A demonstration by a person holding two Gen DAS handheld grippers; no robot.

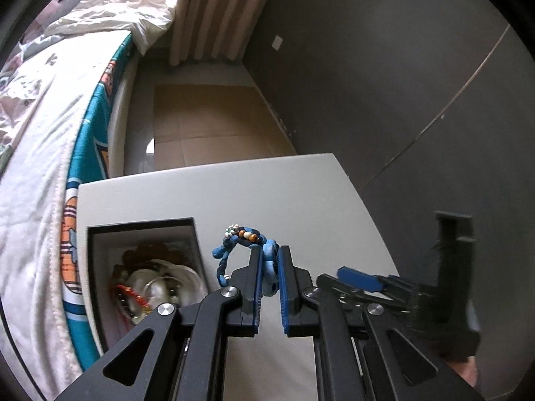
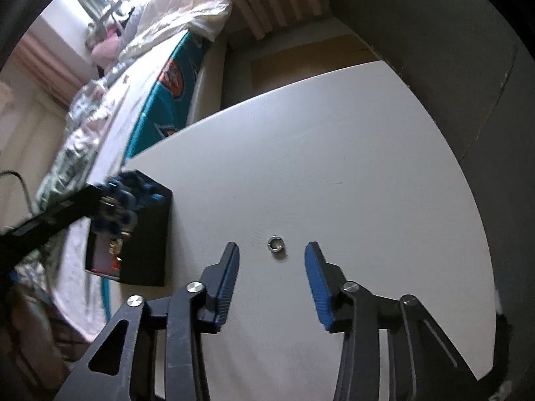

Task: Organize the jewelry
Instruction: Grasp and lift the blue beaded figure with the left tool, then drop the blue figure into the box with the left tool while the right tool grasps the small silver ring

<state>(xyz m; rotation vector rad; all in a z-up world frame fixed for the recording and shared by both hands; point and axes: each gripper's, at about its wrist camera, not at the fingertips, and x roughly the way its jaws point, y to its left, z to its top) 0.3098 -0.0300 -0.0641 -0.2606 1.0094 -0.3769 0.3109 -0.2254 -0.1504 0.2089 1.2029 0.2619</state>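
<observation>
Your left hand-held gripper [image 1: 270,260] is clamped on the blue beaded bracelet [image 1: 247,250], which looks soft, light and floppy, so hold its thick knotted part. Your right hand-held gripper [image 2: 271,257] stands partly open, straddling the small, likely slippery ring [image 2: 275,244] on the tabletop [image 2: 334,167]. The black box [image 1: 140,230] already holds mixed jewelry.

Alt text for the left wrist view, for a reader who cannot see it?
The left gripper is shut on a blue beaded bracelet, held above a white table. An open black box of jewelry sits lower left, beside a bed.
</observation>
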